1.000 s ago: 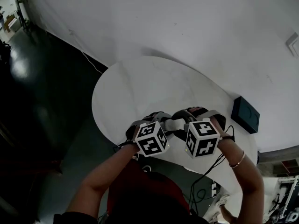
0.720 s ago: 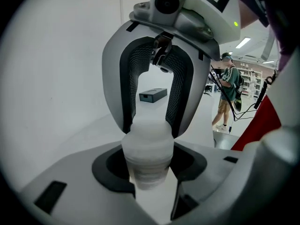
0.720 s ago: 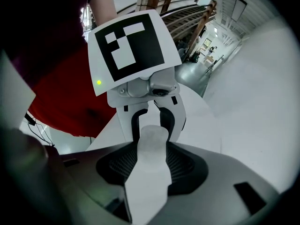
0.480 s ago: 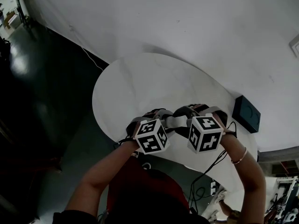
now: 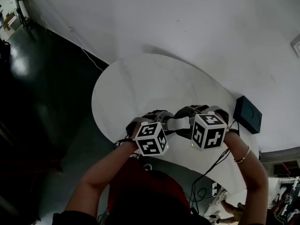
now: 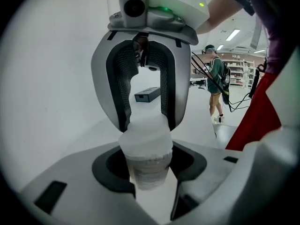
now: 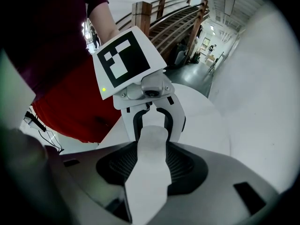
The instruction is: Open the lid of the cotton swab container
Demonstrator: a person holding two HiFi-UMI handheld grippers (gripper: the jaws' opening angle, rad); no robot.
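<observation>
Compared with one second earlier, the left gripper [image 7: 151, 123] and right gripper [image 6: 146, 122] remain joined above the near edge of the white table [image 5: 136, 88]. Only the right marker cube [image 5: 209, 131] has rolled slightly. The cotton swab container [image 6: 147, 170] is hidden in the head view behind cubes and hands. The left gripper clamps the container body, jaws set wide around it. The right gripper is closed on the lid [image 6: 145, 135], which appears still seated. The frosted wall conceals the contents.
</observation>
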